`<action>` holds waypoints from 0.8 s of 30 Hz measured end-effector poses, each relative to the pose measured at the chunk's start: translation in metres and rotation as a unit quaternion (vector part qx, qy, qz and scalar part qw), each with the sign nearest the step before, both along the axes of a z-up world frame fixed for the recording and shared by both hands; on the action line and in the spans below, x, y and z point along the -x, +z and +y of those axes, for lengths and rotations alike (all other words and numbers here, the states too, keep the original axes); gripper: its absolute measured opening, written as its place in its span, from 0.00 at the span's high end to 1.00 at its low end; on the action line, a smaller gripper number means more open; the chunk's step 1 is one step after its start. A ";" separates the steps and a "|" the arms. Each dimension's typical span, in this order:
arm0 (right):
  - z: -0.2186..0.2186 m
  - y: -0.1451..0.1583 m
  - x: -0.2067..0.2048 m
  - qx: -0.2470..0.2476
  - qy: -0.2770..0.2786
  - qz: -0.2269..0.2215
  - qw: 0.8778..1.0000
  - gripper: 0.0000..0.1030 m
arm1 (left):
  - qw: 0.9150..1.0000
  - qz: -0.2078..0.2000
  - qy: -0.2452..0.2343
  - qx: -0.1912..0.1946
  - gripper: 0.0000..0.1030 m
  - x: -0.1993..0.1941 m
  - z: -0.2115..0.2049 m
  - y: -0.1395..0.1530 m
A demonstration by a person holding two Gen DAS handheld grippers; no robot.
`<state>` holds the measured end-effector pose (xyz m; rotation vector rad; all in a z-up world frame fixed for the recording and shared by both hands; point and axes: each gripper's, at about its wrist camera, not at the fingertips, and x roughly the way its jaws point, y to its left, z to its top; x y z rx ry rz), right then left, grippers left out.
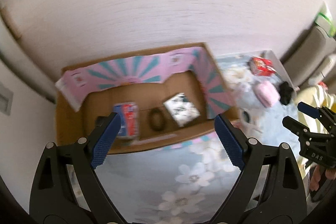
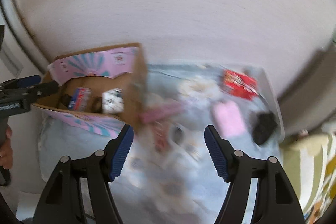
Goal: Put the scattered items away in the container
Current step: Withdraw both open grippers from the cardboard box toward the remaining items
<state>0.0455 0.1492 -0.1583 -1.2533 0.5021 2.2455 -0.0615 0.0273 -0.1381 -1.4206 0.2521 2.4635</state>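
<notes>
The cardboard box (image 1: 145,110) is set on a flower-printed bed cover (image 1: 189,177), at the left of the scene, with its pink-and-teal flaps folded outward so that the inside is open from above. Three things are seen lying flat on its floor: a red-and-blue packet (image 1: 129,119) at the left, a dark ring (image 1: 156,120) in the middle, and a black-and-white card (image 1: 181,111) at the right.

The left claw (image 1: 166,135) is held above the near edge of the box, spread wide and with nothing between its blue pads, a pose that fits something just let go or a pause before the next reach.

The right claw (image 2: 169,150) is likewise spread and empty, aimed at the cover to the right of the box. There the unsorted things lie: a red carton (image 2: 239,85) far right, a pink block (image 2: 230,119), a black lump (image 2: 264,127) and a pink strip (image 2: 159,112) just beside the box wall. That view is blurred, so finer detail cannot be told. The tidying is judged partly done.
</notes>
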 end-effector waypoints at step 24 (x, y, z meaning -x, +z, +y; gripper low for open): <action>0.091 -0.048 -0.125 0.042 -0.138 0.005 0.990 0.36 | 0.985 -0.075 -0.156 -0.020 0.12 -0.010 0.212 -0.069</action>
